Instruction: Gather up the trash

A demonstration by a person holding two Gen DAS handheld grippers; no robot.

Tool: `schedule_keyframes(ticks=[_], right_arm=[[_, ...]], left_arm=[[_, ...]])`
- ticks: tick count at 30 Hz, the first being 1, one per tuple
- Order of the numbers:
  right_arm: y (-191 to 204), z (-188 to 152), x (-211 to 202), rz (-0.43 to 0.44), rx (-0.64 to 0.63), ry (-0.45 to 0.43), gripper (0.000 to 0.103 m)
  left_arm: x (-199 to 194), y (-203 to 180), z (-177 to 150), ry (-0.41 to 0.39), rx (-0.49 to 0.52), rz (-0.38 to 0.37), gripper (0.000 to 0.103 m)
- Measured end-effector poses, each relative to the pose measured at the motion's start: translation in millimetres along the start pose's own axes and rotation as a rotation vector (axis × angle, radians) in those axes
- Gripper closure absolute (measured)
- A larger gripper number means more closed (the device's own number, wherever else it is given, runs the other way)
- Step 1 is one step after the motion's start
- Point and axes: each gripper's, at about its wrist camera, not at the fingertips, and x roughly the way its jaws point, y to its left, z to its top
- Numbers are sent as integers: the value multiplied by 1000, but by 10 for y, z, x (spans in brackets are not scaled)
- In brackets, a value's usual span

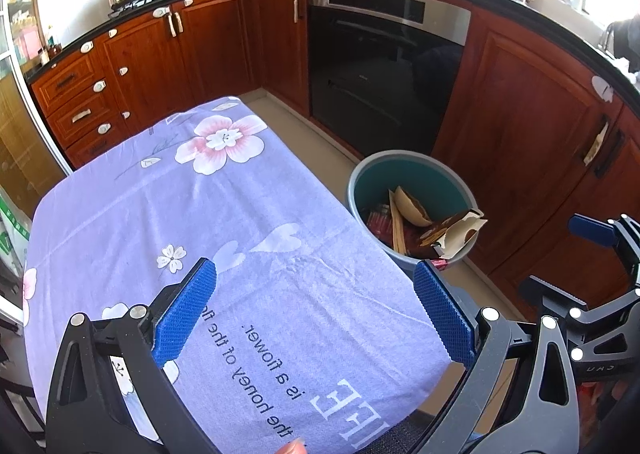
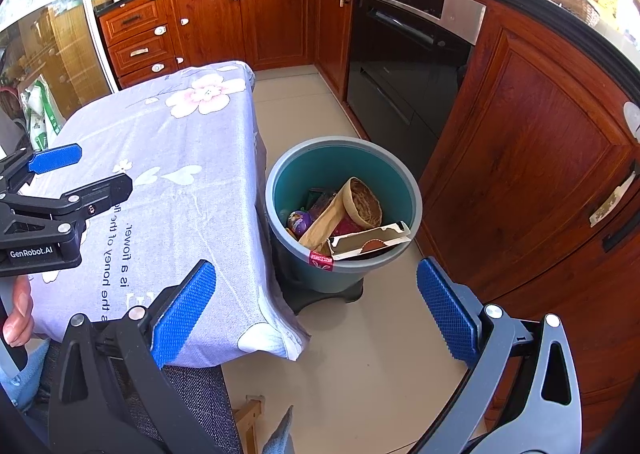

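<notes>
A grey bin with a teal inside (image 2: 344, 266) stands on the floor right of the table; it also shows in the left wrist view (image 1: 412, 174). It holds trash: a brown paper bowl (image 2: 362, 202), a paper bag (image 2: 324, 224), an open carton (image 2: 370, 240), a purple ball (image 2: 299, 220). My left gripper (image 1: 316, 310) is open and empty over the table's near end. My right gripper (image 2: 316, 312) is open and empty above the floor, near the bin. The left gripper (image 2: 68, 174) shows in the right wrist view and the right gripper (image 1: 580, 254) in the left wrist view.
The table carries a lilac floral cloth (image 1: 200, 214) with nothing on it in view. Red-brown cabinets (image 2: 532, 174) and a black oven (image 2: 404, 66) line the far and right sides. Beige floor (image 2: 372, 354) lies between table and cabinets. A chair back (image 2: 200, 406) is below.
</notes>
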Motion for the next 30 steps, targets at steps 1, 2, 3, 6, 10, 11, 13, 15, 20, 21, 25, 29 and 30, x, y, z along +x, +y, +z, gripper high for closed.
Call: schedule_keyframes(ticks=[1, 2, 3, 6, 10, 11, 13, 15, 20, 21, 25, 29, 30], right_arm=[[0, 1, -1, 0, -1, 0, 6], [-2, 6, 0, -1, -1, 1, 6], [-4, 8, 2, -1, 0, 1, 6], [-13, 13, 5, 0, 0, 3, 6], [-10, 17, 5, 0, -2, 4, 6], [-10, 18, 5, 0, -3, 4, 6], [-9, 14, 4, -1, -2, 3, 6], [-9, 15, 4, 0, -2, 4, 6], [-10, 19, 11, -2, -3, 3, 6], [-13, 22, 11, -2, -3, 3, 6], [-10, 20, 10, -3, -6, 3, 6], [-8, 14, 13, -5, -8, 5, 6], [-6, 15, 15, -5, -8, 5, 6]], left_arm=[[4, 1, -1, 1, -1, 0, 4], [7, 1, -2, 2, 0, 1, 4], [11, -3, -1, 2, 0, 1, 4], [12, -3, -2, 2, -1, 2, 4], [13, 2, -1, 3, -1, 2, 4], [16, 2, -2, 4, -1, 2, 4], [28, -2, -9, 5, 1, 3, 4], [38, -8, -12, 7, 1, 3, 4], [43, -10, -21, 8, 2, 3, 4], [43, -12, -17, 7, 2, 3, 4], [44, -10, -25, 6, 2, 3, 4], [45, -10, -36, 6, 4, 2, 4], [45, -12, -30, 7, 4, 2, 4]])
